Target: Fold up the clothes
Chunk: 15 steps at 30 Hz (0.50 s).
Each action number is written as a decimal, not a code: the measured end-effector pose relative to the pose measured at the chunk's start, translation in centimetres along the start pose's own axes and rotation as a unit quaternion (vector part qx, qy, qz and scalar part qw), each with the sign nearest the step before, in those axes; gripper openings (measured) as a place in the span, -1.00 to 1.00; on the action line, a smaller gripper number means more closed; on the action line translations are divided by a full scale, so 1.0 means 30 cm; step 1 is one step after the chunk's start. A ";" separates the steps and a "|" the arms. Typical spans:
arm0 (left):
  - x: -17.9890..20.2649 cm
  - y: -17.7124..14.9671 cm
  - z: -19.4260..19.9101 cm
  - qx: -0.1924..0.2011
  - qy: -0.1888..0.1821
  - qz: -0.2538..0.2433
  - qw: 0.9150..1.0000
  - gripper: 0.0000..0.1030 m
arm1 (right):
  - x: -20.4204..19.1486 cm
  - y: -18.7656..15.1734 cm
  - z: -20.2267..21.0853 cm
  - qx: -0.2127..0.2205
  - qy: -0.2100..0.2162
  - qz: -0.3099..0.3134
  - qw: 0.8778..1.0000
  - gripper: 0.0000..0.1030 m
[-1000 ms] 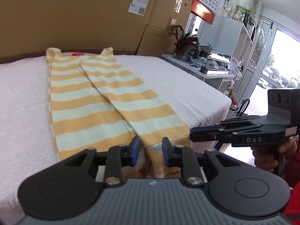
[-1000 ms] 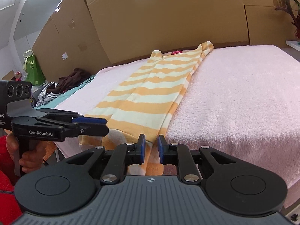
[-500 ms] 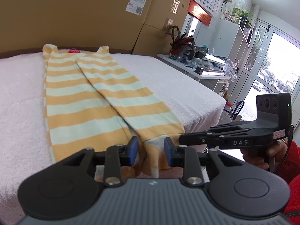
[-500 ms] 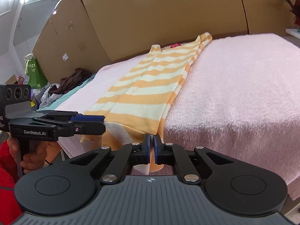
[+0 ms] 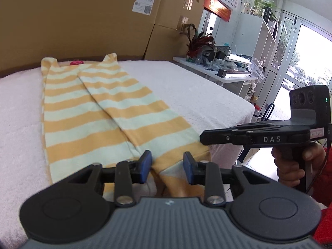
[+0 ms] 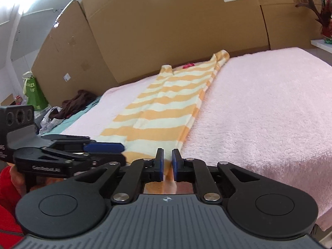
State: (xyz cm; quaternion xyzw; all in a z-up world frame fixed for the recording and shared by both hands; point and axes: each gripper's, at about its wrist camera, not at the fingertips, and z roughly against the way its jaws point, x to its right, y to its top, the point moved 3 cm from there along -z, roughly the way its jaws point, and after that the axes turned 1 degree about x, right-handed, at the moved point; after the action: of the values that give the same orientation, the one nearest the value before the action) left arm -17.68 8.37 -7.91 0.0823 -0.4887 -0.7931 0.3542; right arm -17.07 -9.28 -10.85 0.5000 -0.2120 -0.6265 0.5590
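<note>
A yellow and pale striped garment (image 5: 93, 112) (image 6: 157, 114) lies lengthwise on the pink towel-covered table (image 5: 186, 87), its near hem hanging over the front edge. My left gripper (image 5: 167, 161) straddles the hem near its middle fold. Its jaws are opening, with cloth between the blue pads but no pad pressing on it. It also shows from the side in the right wrist view (image 6: 122, 147). My right gripper (image 6: 168, 159) sits at the hem's right corner, its pads nearly together on a thin fold of the cloth. The left wrist view shows its tip (image 5: 202, 139) at that corner.
Tall cardboard boxes (image 5: 83, 20) wall off the table's far side. A small pink item (image 5: 75, 62) lies by the garment's far end. A white desk with a plant (image 5: 217, 62) stands to the right. Dark clothes (image 6: 72, 103) and a green bag (image 6: 33, 91) lie left.
My right gripper's jaws have closed from a clear gap to nearly together on the hem. The left jaws have spread a little wider. Neither hand has shifted much.
</note>
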 end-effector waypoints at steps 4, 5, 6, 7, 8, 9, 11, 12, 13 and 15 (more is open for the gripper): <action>0.007 0.042 0.014 0.007 -0.014 -0.002 1.000 -0.36 | 0.009 0.040 0.015 0.005 0.013 0.004 1.000 -0.78; 0.012 0.057 0.009 0.015 -0.017 -0.009 1.000 -0.23 | 0.000 0.058 0.006 0.010 0.024 0.006 1.000 -0.77; 0.010 0.061 -0.014 0.010 -0.013 -0.012 1.000 -0.18 | -0.005 0.072 -0.017 0.009 0.035 0.001 0.999 -0.77; 0.007 0.063 -0.036 0.005 -0.009 -0.015 1.000 -0.18 | -0.010 0.085 -0.041 0.007 0.047 -0.005 0.999 -0.77; 0.001 0.052 -0.052 -0.003 -0.008 -0.013 1.000 -0.21 | -0.002 0.090 -0.068 -0.001 0.047 -0.012 0.999 -0.77; -0.004 0.042 -0.065 -0.010 -0.008 -0.012 1.000 -0.21 | 0.007 0.094 -0.096 -0.010 0.048 -0.019 0.999 -0.77; 0.003 0.037 -0.043 -0.014 -0.007 -0.022 1.000 -0.19 | 0.036 0.099 -0.118 -0.024 0.035 -0.028 0.999 -0.90; 0.006 0.035 -0.033 -0.016 -0.007 -0.025 1.000 -0.19 | 0.051 0.104 -0.121 -0.027 0.034 -0.033 0.999 -0.91; 0.005 0.045 -0.024 -0.015 -0.015 -0.019 1.000 -0.20 | 0.056 0.118 -0.119 -0.025 0.036 -0.036 0.998 -0.78; 0.006 0.075 -0.017 0.004 -0.032 -0.020 0.999 -0.14 | 0.043 0.147 -0.139 -0.027 0.047 -0.029 0.998 -0.73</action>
State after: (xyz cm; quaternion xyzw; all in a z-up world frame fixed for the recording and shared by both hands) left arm -16.49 7.28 -6.25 0.0684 -0.5012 -0.8001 0.3225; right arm -11.15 -10.48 -9.42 0.5195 -0.1542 -0.6237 0.5633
